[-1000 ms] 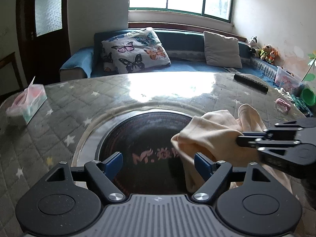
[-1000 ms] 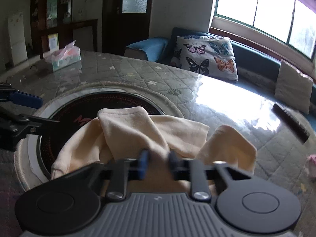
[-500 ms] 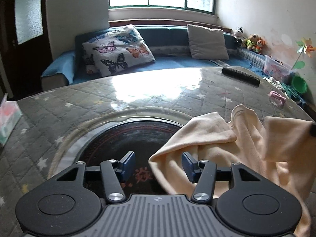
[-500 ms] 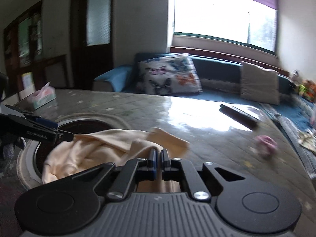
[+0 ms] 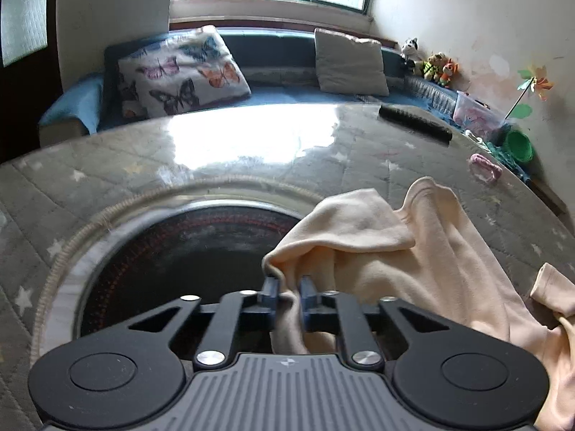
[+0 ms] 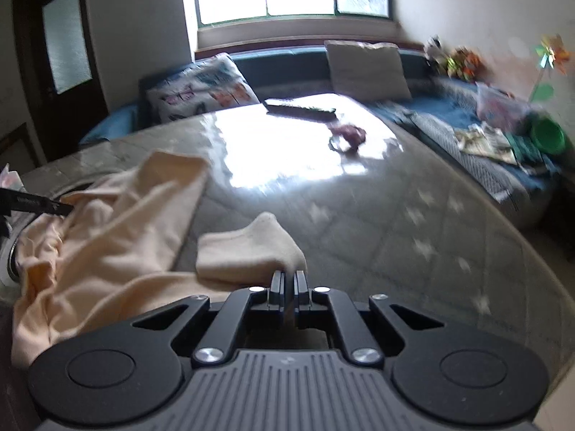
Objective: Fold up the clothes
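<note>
Jaws of both grippers (image 5: 290, 289) (image 6: 288, 280) pinching crumpled cream garment (image 5: 424, 251).

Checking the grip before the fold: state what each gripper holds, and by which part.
Both hold the cream garment. The left gripper pinches a bunched fold at its edge; the right gripper pinches the edge of another folded-over part.
</note>
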